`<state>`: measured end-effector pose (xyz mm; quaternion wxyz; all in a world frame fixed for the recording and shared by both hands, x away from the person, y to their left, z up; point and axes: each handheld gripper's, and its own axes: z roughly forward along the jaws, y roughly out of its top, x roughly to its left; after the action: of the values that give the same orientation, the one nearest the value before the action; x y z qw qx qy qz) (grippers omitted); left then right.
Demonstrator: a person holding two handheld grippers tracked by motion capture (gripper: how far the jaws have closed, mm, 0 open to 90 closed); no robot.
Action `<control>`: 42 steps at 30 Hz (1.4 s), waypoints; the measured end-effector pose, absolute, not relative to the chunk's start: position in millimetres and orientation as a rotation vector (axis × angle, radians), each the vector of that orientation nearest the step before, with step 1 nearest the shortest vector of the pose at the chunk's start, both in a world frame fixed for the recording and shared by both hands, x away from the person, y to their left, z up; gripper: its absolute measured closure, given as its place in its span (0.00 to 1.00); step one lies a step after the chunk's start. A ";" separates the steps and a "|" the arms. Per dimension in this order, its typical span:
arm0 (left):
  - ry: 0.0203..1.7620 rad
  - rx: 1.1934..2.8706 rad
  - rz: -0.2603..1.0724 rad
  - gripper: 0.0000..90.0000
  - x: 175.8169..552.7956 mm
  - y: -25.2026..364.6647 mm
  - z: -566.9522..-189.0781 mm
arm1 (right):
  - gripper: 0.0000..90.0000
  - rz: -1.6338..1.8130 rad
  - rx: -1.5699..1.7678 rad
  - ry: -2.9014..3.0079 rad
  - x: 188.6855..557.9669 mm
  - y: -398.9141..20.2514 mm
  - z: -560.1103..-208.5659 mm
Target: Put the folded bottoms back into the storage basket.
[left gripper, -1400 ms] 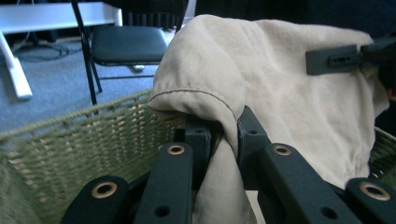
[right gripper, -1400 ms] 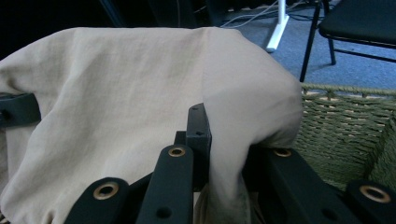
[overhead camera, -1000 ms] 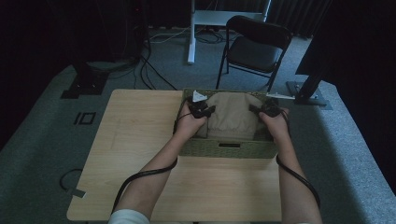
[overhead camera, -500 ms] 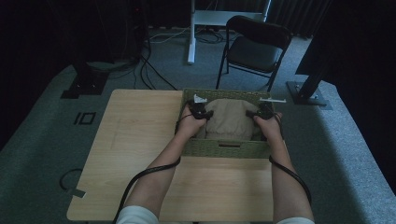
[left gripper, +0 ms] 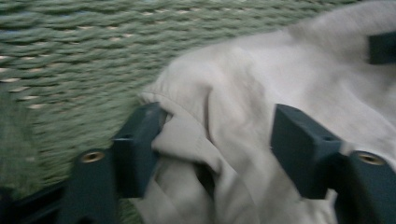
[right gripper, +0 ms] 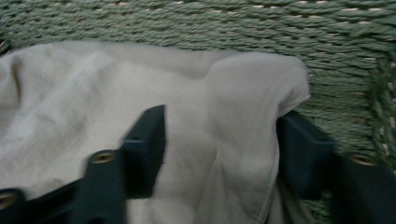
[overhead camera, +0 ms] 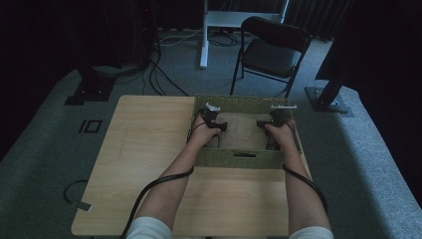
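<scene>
Folded cloth lowered into the green basket [overhead camera: 234, 158]

Left hand-held gripper [left gripper: 215, 140] and right hand-held gripper [right gripper: 219, 144] – jaws just opening, beige cloth [right gripper: 93, 102] loose between them.

Both forearms reach forward side by side; left gripper [overhead camera: 213, 121] and right gripper [overhead camera: 273, 122] jaws have just been opening
</scene>
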<state>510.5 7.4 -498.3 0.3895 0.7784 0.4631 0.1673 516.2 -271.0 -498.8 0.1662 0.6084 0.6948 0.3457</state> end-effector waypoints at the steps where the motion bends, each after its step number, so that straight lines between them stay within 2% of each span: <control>1: 1.186 1.979 0.431 0.36 510.8 8.5 -498.1 | 0.38 0.984 1.732 1.978 516.2 -271.0 -498.8; 3: 1.177 1.973 0.444 0.34 510.9 10.7 -496.3 | 0.34 0.991 1.726 1.973 516.3 -271.7 -498.3; 5: 1.177 1.968 0.459 0.29 510.1 11.6 -493.6 | 0.25 1.020 1.713 1.954 515.8 -270.3 -496.3; 9: 1.157 1.971 0.421 0.23 506.5 11.5 -482.7 | 0.19 1.033 1.698 1.962 513.4 -269.6 -488.8; 27: 1.066 1.929 0.416 0.21 486.2 14.2 -432.6 | 0.16 1.105 1.537 1.950 493.0 -266.6 -446.5; 33: 1.042 1.962 0.416 0.21 477.2 16.1 -422.0 | 0.16 1.129 1.480 1.950 481.5 -267.5 -436.7; 42: 1.034 1.918 0.399 0.21 464.2 22.6 -412.4 | 0.16 1.174 1.452 1.947 471.6 -269.4 -429.0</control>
<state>464.2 22.6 -412.4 0.4468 0.7747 0.4174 0.1612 471.6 -269.4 -429.0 0.2203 0.5251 0.7039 0.4246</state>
